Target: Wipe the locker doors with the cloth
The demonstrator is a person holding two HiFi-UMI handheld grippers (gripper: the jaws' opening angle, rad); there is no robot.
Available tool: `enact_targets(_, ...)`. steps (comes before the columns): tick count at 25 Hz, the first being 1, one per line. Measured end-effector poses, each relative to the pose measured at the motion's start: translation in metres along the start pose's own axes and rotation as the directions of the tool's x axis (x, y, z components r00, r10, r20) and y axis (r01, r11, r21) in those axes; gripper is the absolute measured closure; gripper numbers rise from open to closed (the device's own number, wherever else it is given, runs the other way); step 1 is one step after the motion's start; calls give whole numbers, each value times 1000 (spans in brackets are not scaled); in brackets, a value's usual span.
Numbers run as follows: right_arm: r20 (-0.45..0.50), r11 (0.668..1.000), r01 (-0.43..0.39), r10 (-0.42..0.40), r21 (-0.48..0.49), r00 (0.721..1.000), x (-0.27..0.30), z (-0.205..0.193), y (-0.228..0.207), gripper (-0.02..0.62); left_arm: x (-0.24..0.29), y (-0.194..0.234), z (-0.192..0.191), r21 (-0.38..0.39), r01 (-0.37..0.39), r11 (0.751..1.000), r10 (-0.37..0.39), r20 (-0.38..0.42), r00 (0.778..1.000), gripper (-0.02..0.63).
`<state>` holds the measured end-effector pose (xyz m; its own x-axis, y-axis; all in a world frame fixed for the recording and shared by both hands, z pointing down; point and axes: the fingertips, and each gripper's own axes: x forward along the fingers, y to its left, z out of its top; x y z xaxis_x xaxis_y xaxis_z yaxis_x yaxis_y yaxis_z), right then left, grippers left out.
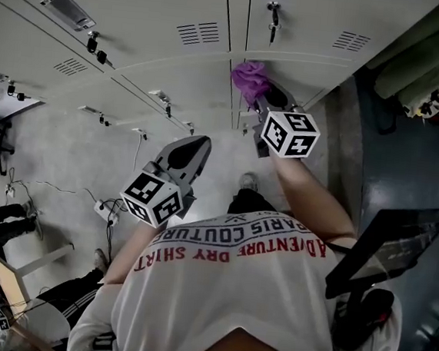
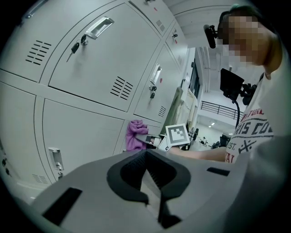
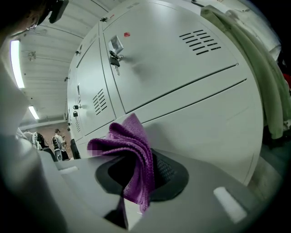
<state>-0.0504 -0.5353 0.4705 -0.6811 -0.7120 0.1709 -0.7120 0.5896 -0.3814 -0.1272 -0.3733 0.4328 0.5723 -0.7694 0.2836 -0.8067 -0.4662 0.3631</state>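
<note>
Your right gripper (image 3: 144, 175) has its jaws clamped on a bunched purple microfibre cloth (image 3: 132, 145). The cloth stands up out of the dark ribbed pads (image 3: 169, 170), and its upper folds lie against the pale grey metal lower locker door (image 3: 213, 118), just under the horizontal seam. Above that seam is a vented upper locker door (image 3: 173, 63) with a bunch of keys (image 3: 114, 58) hanging in its lock. Your left gripper (image 2: 146, 159) is held off the lockers, lower and to the left, jaws together with nothing between them. Pale green hanging fabric (image 3: 248, 68) drapes just right of the lockers.
</note>
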Motion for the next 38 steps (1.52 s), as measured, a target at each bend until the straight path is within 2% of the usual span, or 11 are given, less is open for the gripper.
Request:
enact_targets(12, 2, 999, 49, -49, 9, 999, 18, -3, -14, 528, 5, 11, -6, -25, -20, 1000, 19, -18, 1000, 604)
enact_targets(16, -7, 999, 39, -40, -13, 999, 18, -2, -15, 528, 10, 10, -4, -20, -12, 1000, 11, -12, 1000, 604)
enact_targets(20, 2, 997, 63, -63, -33, 998, 11, 3, -27, 528, 12, 11, -1, -21, -9, 1000, 9, -3, 1000, 604)
enact_targets(28, 40, 985, 168, -167, -34, 985, -21, 18, -82, 528, 23, 5, -9, -26, 14, 1000, -14, -22, 1000, 604)
enact_targets(38, 92, 935, 354, -354, 15, 931, -76, 40, -175, 528, 41, -10, -14, -12, 63, 998, -64, -65, 996, 604)
